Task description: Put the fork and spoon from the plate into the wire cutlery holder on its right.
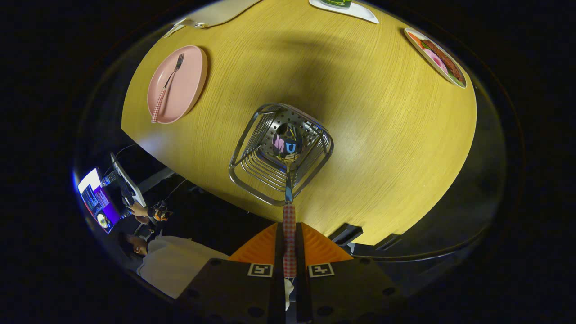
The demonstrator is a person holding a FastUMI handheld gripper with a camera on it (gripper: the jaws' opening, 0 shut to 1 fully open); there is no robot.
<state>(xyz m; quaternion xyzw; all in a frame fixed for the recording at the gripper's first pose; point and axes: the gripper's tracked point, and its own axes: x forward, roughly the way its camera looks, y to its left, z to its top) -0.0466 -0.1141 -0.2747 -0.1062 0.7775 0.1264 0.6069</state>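
Gripper view: gripper clenched on the spoon handle, long axis running straight ahead, bowl already inside the wire cutlery holder directly beyond the fingers. Fork lies on the plate, well left of the holder.

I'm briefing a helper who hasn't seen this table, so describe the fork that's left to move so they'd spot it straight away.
Start at the yellow wooden table, then find the pink plate well away from the wire cutlery holder. The fork lies alone on that plate, metal tines with a red-checked handle. Its lookalike, the spoon, is pinched in the gripper jaws over the holder.
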